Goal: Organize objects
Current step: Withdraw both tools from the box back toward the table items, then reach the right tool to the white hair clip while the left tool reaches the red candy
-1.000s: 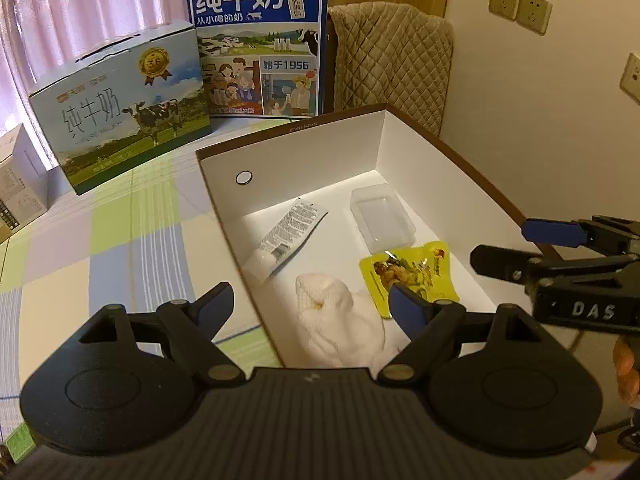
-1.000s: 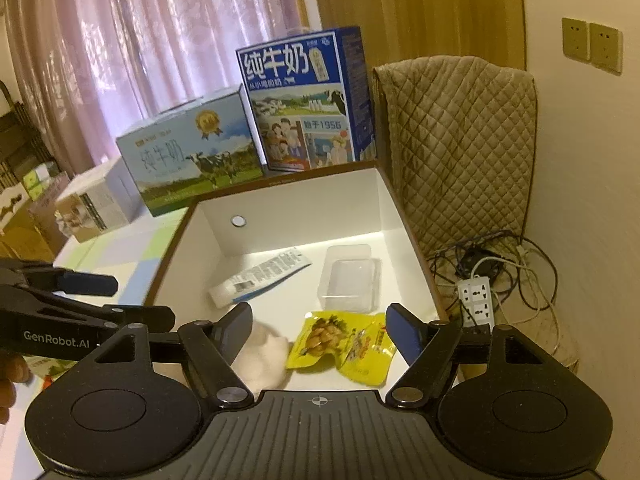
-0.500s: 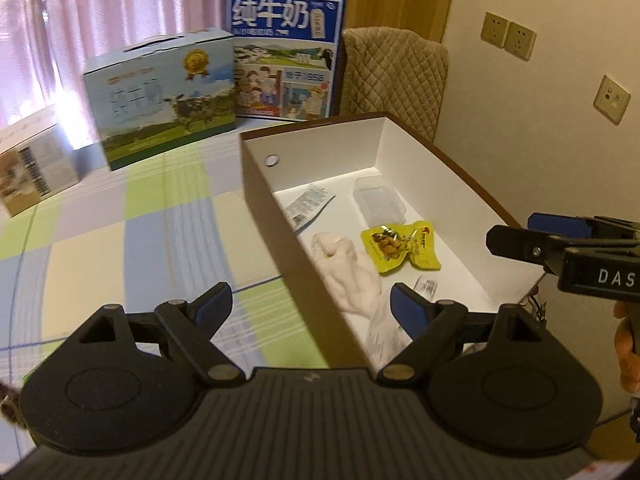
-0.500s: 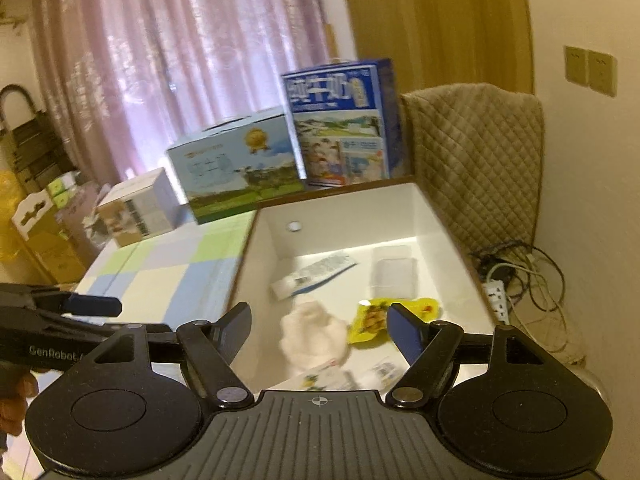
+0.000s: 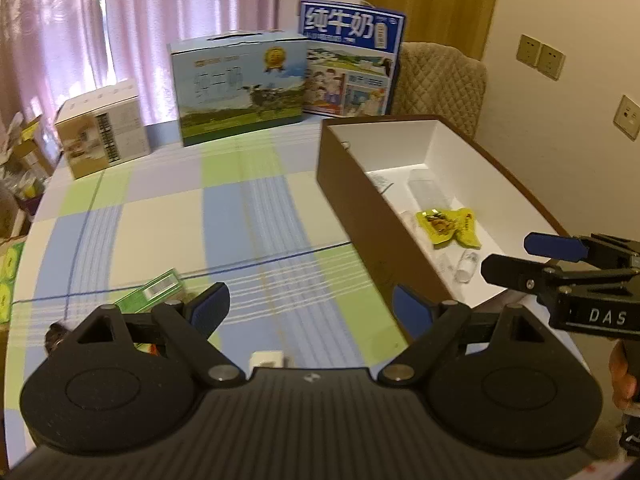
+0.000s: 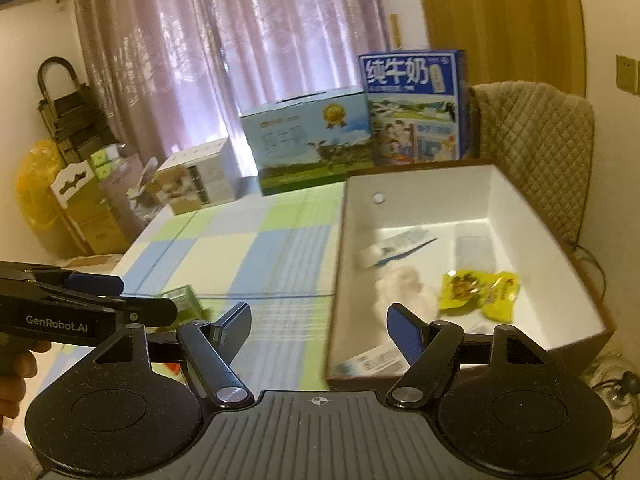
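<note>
A brown box with a white inside point(image 5: 352, 200) point(image 6: 560, 248) stands at the table's right. In it lie a yellow snack packet point(image 5: 448, 224) point(image 6: 480, 292), a white tube point(image 6: 396, 246), a white cloth point(image 6: 400, 288) and a clear plastic case point(image 5: 428, 190). My left gripper point(image 5: 310, 308) hangs over the checked tablecloth left of the box, its jaws opening with nothing between them. A green carton point(image 5: 154, 290) point(image 6: 182, 300) lies by its left finger. My right gripper point(image 6: 318, 322) is open and empty above the box's near left corner.
Two milk cartons point(image 5: 240, 88) point(image 5: 350, 64) and a white-and-tan box point(image 5: 102, 132) stand along the table's far edge. A small white object point(image 5: 266, 359) lies under the left gripper. A quilted chair back point(image 6: 532, 140) stands behind the box, cables on the floor to the right.
Both grippers have pulled back and to the left, away from the box's inside. The left one now hangs over the tablecloth, where the green carton has come into view.
</note>
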A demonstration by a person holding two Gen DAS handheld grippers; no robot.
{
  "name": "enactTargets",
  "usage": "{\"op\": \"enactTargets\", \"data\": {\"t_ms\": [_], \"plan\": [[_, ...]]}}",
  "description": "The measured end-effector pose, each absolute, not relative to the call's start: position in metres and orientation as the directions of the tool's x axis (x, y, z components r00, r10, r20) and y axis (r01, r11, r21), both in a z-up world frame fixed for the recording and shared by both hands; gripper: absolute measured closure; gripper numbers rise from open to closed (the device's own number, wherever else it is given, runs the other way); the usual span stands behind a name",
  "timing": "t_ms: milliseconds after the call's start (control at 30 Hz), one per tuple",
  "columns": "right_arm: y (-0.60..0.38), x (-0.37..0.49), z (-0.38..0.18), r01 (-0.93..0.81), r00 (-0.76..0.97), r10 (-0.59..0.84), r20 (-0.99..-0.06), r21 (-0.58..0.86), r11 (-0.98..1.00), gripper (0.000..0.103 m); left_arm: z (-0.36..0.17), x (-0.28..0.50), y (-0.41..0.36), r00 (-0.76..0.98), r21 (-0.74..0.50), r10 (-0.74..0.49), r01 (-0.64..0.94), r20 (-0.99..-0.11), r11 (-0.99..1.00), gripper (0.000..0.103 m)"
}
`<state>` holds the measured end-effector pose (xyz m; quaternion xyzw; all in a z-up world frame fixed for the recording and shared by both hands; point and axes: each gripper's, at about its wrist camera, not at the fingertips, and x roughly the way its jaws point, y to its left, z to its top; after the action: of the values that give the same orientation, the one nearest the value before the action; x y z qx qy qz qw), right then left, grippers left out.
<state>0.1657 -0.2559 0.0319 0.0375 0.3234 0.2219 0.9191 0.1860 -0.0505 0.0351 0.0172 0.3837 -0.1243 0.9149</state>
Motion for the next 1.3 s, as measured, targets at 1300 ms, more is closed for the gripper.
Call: {"op": "enactTargets", "data": {"t_ms": [1300], "plan": [[-0.108, 0.168, -0.085, -0.563, 0.403, 0.489, -0.774, 0.212, 0.799, 0.031, -0.057, 0.165, 0.073, 0.585, -0.022, 0.02, -0.065, -0.811, 0.998, 0.016]]}}
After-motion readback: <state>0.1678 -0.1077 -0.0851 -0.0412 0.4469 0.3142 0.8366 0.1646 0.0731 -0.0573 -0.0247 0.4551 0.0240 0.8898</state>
